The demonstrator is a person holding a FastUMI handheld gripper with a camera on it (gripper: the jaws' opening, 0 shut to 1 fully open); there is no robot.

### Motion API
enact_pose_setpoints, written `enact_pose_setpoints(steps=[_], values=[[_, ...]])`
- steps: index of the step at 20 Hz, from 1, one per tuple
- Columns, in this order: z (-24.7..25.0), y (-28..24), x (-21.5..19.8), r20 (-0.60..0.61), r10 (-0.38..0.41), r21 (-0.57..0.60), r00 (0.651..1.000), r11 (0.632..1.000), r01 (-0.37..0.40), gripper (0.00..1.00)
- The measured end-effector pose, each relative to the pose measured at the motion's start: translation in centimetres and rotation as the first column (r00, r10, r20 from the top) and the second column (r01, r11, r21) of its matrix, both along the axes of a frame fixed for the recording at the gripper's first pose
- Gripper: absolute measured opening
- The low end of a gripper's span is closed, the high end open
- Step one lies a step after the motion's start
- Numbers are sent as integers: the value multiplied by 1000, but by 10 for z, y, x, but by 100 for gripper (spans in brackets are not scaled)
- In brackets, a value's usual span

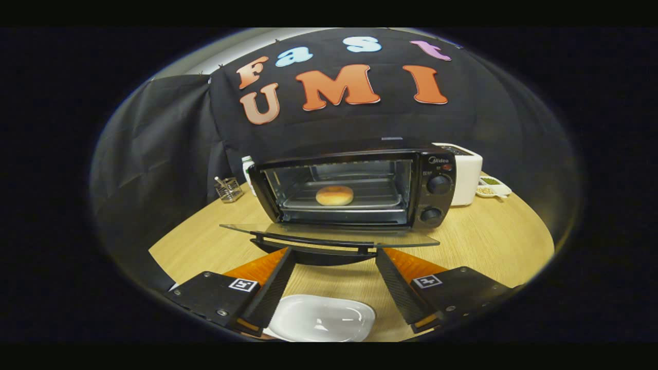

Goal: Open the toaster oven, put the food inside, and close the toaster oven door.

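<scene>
A black toaster oven (434, 177) stands on the wooden table (478, 241) beyond my fingers. Its glass door (329, 235) hangs open and lies flat towards me, the handle (313, 241) at its front edge. A round golden bun (334, 195) rests on the tray (378, 200) inside the oven. My gripper (335, 249) is open, its two fingertips just below the door's handle, with nothing between them. A white dish (321, 318) with nothing in it lies on the table under the fingers.
A white appliance (467, 173) stands right of the oven, with small white dishes of food (492, 186) beside it. A wire holder (229, 189) and a white bottle (248, 169) sit left of the oven. An orange mat (259, 267) lies under the fingers.
</scene>
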State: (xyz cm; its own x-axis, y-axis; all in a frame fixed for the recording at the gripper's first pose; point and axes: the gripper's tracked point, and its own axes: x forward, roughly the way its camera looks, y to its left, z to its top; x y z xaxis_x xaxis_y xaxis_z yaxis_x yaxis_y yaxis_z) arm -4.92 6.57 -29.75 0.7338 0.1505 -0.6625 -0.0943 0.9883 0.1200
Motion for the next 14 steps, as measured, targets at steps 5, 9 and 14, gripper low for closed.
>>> enact_pose_setpoints(steps=[5, 9, 14], values=[[14, 0, 24, 45, -16, 37, 999, 999, 14, 98], [25, -1, 50, 96, -34, 79, 995, 997, 27, 100], [31, -5, 87, 140, -32, 84, 990, 996, 20, 100]])
